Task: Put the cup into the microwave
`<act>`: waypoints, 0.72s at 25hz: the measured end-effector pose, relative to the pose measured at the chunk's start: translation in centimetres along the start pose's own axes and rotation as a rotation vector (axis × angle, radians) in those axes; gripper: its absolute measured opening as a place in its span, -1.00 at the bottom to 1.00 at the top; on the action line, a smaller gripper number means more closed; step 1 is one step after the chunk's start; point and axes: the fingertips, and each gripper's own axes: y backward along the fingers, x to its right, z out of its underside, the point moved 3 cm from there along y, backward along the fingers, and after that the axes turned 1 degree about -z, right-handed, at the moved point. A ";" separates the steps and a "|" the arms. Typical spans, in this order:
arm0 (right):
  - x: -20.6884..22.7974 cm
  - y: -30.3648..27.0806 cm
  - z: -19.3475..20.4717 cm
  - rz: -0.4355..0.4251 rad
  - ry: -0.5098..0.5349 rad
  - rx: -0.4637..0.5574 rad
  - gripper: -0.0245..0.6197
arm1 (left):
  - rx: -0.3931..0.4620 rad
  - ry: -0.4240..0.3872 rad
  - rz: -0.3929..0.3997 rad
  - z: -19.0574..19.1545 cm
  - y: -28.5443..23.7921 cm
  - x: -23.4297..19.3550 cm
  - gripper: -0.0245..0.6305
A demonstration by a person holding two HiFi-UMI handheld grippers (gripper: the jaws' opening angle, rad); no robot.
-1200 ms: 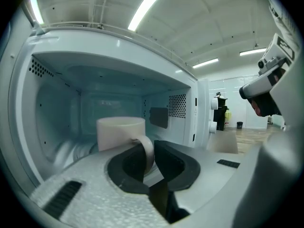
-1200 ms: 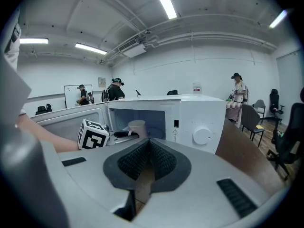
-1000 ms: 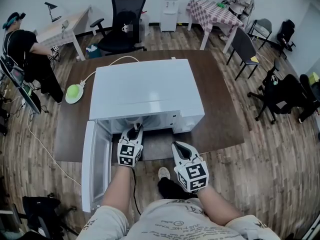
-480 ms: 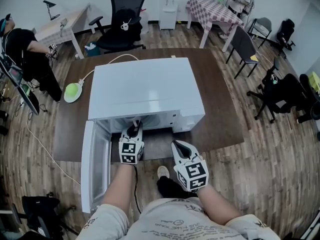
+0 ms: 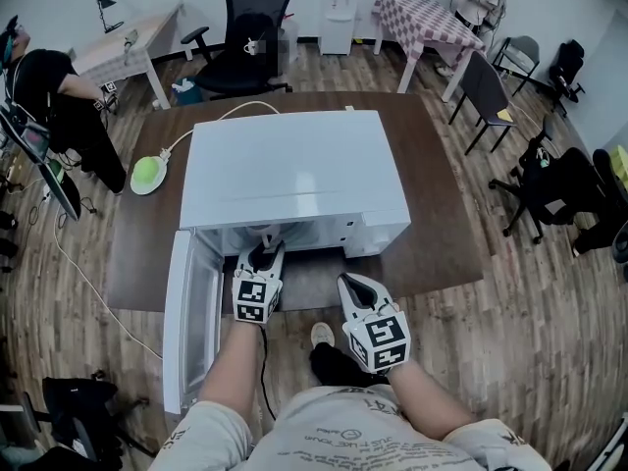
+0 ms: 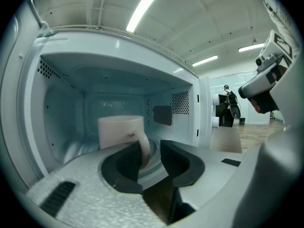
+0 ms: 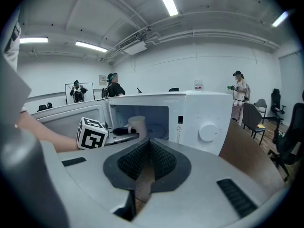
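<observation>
The cup [image 6: 120, 131] stands upright on the microwave's [image 6: 199, 113] floor, left of the middle. Its handle lies between the left gripper's [image 6: 151, 152] opening jaws, unpinched. This looks like the release; next, withdraw straight back without snagging the handle. The right gripper [image 7: 148, 161] waits outside, clenched on nothing.

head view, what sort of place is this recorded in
Probably an open office or lab room rather than a kitchen: the microwave sits on a brown table, with a black office chair, a desk and a water dispenser around it.
</observation>
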 end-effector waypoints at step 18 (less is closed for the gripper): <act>-0.7 -0.8 0.1 -0.007 0.017 -0.019 -0.87 | 0.073 0.152 0.041 0.3 1.9 -2.2 -0.58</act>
